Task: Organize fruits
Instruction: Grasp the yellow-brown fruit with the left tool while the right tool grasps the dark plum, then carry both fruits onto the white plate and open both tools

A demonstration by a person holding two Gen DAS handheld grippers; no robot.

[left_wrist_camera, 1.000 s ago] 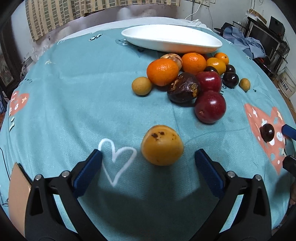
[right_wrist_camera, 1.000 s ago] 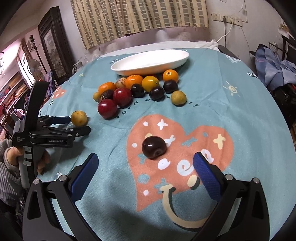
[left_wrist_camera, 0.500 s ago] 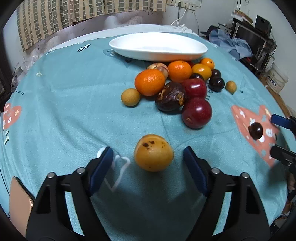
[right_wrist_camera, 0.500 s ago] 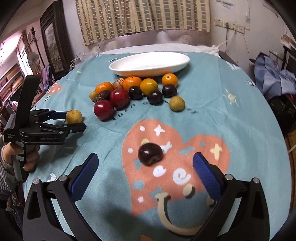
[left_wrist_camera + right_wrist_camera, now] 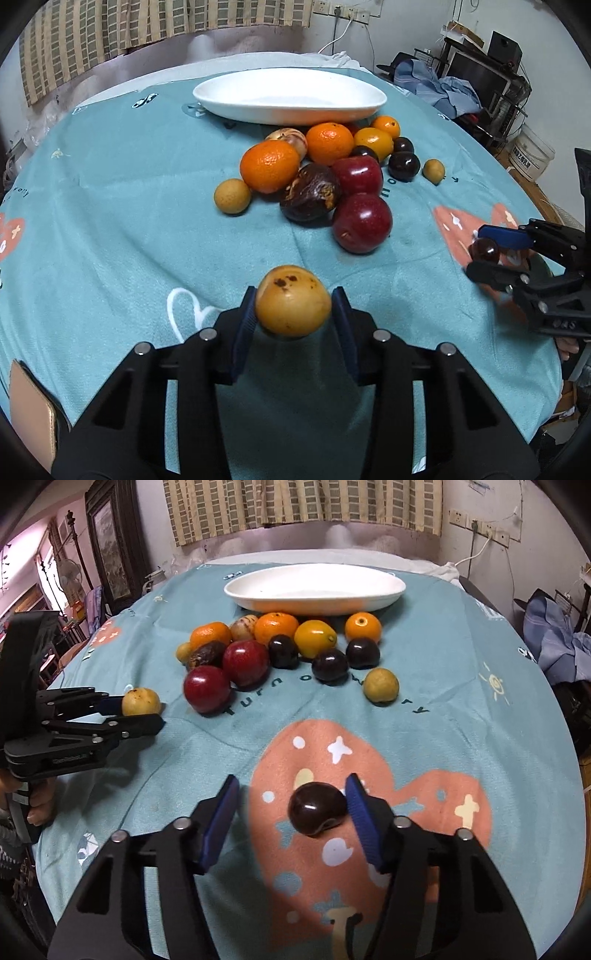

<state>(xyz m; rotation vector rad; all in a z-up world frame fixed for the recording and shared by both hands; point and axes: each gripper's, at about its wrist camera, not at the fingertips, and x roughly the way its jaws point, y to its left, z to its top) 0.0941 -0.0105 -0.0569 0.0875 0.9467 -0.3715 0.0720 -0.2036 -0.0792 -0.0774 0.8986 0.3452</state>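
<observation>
My left gripper [image 5: 293,314] is shut on a yellow spotted fruit [image 5: 293,301] and holds it just above the teal cloth; it also shows in the right wrist view [image 5: 141,701]. My right gripper [image 5: 291,808] is partly closed around a dark plum [image 5: 317,808] on the orange heart print; the right pad touches it, the left pad stands apart. A pile of oranges, red apples and dark plums [image 5: 332,173] lies before an empty white oval dish [image 5: 290,96].
A small yellow fruit [image 5: 232,196] lies left of the pile and another [image 5: 381,685] lies right of it. A tan flat object [image 5: 31,417] sits at the cloth's near left edge. The table edge drops off on the right toward clutter.
My left gripper closed on the yellow fruit and lifted it slightly. My right gripper moved forward and narrowed around the dark plum.
</observation>
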